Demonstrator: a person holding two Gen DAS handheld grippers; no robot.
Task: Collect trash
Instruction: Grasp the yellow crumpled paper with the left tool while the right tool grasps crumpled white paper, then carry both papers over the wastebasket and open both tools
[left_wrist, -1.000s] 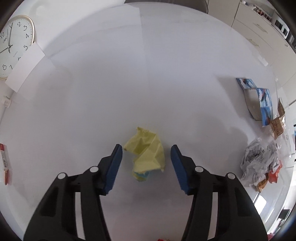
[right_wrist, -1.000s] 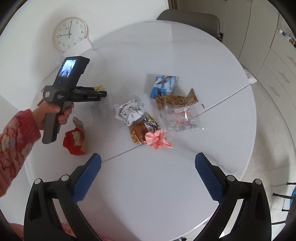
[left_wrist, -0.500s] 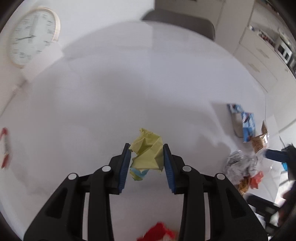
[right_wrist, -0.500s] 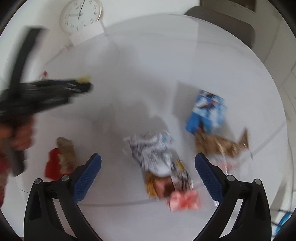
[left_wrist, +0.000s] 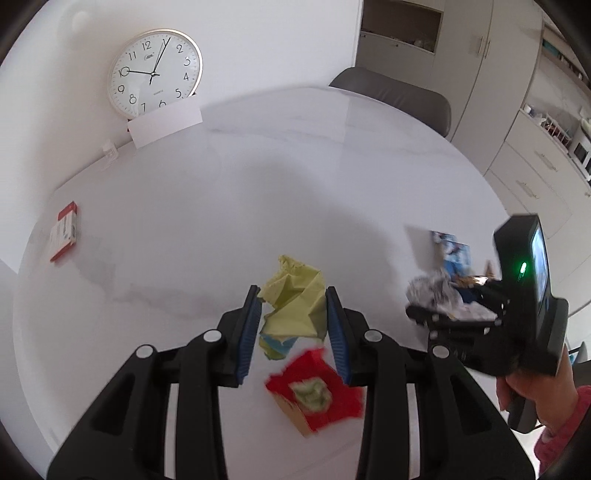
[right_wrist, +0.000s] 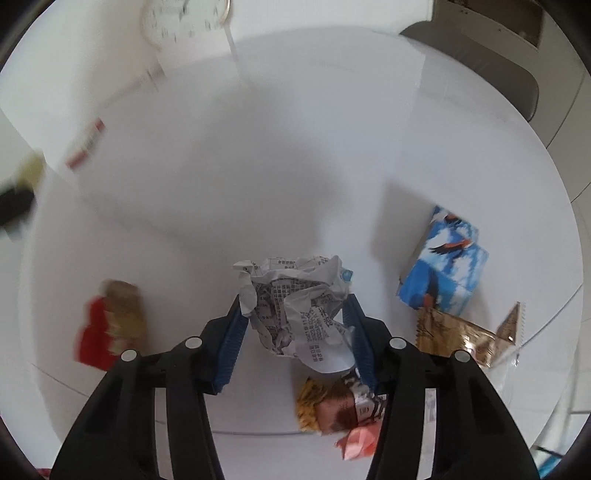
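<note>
Yellow paper wad (left_wrist: 291, 297) between left claw (left_wrist: 291, 325) pads

Blurred red wrapper (left_wrist: 314, 391), clock (right_wrist: 184, 22)

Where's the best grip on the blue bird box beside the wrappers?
Probably across the blue box's two broad printed faces, coming down from above: it stands tilted on the table, top clear, with the brown wrapper crowding its near bottom edge.

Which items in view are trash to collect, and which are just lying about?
Trash: yellow paper, printed paper, red wrapper, snack wrappers, blue carton.
Lying about: clock, white card, red-and-white box, chair.
</note>
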